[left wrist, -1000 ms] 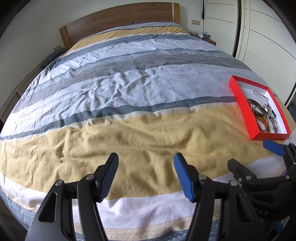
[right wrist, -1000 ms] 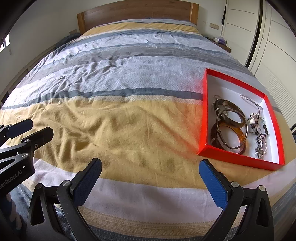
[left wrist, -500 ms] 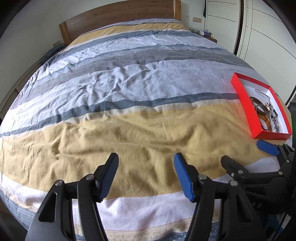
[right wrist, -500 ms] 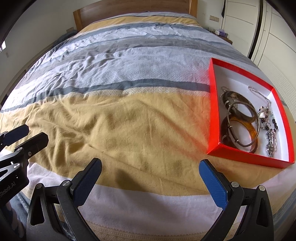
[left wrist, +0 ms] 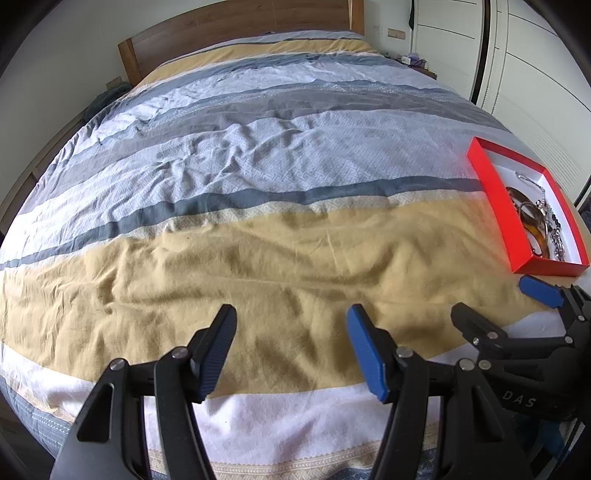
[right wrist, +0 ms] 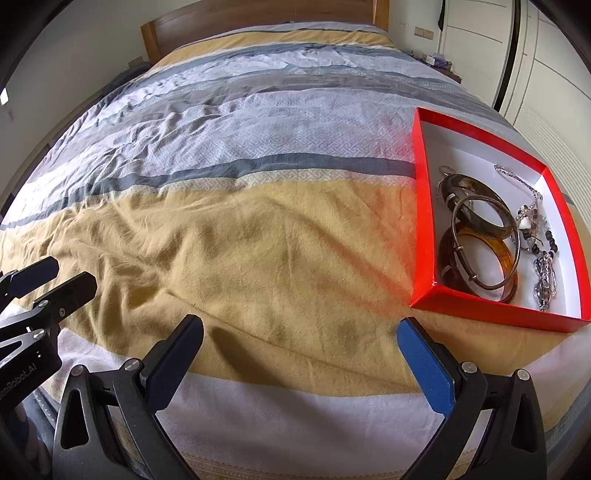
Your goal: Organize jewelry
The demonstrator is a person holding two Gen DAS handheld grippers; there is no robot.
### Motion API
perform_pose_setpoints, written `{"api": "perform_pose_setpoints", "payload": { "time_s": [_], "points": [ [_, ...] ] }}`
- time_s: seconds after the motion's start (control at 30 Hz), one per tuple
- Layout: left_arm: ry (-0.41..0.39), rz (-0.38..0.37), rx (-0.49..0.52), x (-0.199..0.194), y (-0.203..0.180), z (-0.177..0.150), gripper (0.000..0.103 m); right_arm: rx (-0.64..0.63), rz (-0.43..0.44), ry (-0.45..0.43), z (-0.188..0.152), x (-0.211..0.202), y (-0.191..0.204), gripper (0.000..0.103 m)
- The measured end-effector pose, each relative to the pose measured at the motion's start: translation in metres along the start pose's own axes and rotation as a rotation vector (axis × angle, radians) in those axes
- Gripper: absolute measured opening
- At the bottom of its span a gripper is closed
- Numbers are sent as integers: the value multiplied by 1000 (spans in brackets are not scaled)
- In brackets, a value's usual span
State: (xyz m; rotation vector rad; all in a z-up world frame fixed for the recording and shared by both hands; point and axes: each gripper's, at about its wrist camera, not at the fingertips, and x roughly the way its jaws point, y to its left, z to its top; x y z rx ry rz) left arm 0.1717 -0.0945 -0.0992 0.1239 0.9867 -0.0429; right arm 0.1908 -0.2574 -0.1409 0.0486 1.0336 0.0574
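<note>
The bed (right wrist: 258,229) is covered by a striped quilt (left wrist: 258,236) of grey, white and mustard bands, wrinkled but carrying nothing over most of its width. A red box (right wrist: 424,206) with a white inside lies on the mustard band at about 2 o'clock in the right wrist view, its near wall just beyond the right tongs (right wrist: 301,354). Inside it, several bangles (right wrist: 480,240) overlap toward the box's left wall, and a beaded necklace (right wrist: 543,243) trails along its right side.

Both tongs are spread wide and pinch nothing. The left tongs (left wrist: 291,350) hover over the near mustard band, with the right tongs showing at 4 o'clock in the left wrist view, just short of the box's near corner.

A wooden headboard (left wrist: 236,33) stands at 12 o'clock, and white wardrobe doors (right wrist: 546,74) run along the wall at 1 to 2 o'clock, close past the bed's right edge. Between the tongs and the box the quilt is unobstructed.
</note>
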Motion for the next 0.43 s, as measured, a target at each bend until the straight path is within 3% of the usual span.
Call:
{"api": "perform_pose_setpoints", "payload": {
  "time_s": [0.43],
  "points": [
    [6,1,-3,3,0,0,60,19,-13,-25,0,-9,-5,103]
  ]
}}
